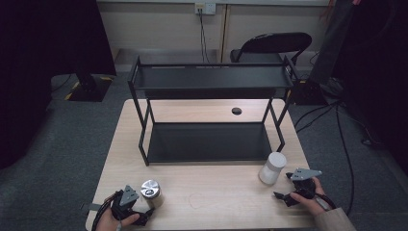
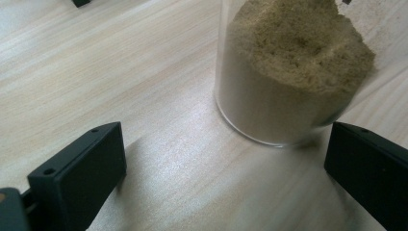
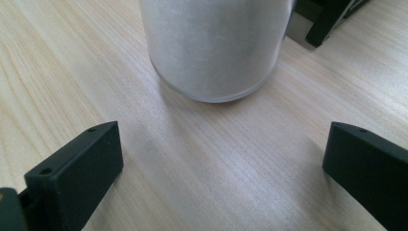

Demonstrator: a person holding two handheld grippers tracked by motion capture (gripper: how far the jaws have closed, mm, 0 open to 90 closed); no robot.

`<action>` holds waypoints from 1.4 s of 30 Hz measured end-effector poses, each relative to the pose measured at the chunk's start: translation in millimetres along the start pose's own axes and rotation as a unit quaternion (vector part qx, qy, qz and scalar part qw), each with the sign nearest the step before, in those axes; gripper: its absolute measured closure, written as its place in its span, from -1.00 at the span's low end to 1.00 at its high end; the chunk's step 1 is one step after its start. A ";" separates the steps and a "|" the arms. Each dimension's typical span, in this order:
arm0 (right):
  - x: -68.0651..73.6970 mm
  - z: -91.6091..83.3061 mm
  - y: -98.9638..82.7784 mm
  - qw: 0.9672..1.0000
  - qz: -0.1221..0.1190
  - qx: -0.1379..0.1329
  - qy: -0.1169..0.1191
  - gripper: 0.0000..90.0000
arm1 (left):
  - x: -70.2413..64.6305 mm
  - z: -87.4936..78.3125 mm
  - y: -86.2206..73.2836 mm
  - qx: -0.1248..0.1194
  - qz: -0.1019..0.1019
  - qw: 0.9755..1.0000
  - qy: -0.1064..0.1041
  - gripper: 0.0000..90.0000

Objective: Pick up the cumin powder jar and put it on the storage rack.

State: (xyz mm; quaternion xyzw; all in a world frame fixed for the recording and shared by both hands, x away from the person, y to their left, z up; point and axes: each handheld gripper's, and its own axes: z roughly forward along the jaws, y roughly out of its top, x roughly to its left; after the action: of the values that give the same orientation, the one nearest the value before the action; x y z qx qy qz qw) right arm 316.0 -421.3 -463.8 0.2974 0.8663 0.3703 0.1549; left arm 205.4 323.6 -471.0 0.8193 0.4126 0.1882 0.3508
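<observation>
Standing wide apart, the left gripper's (image 2: 221,178) jaws have the tan-powder jar (image 2: 288,77) just ahead, toward the right jaw, ungrasped. Likewise spread, the right gripper's (image 3: 221,178) jaws face the white jar (image 3: 216,48) ahead. Both rack (image 1: 211,144) shelves are bare; I judge nothing is begun.

Your left hand (image 1: 117,219) is at about 7 o'clock, low on the table. Its left gripper (image 1: 144,215) has jaws wide apart. Your right hand (image 1: 310,199) is at 5 o'clock; the right gripper (image 1: 284,185) gapes wide too.
</observation>
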 end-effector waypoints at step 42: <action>0.0 0.0 0.0 1.000 0.000 0.000 0.000 -1.00 | 0.8 -3.1 -0.8 -0.066 -0.013 0.997 -0.036 -0.98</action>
State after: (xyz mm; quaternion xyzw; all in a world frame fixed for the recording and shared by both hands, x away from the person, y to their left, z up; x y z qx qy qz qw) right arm 316.0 -421.3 -463.8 0.2974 0.8663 0.3703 0.1549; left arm 203.6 325.9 -469.5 0.7952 0.3975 0.1806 0.4208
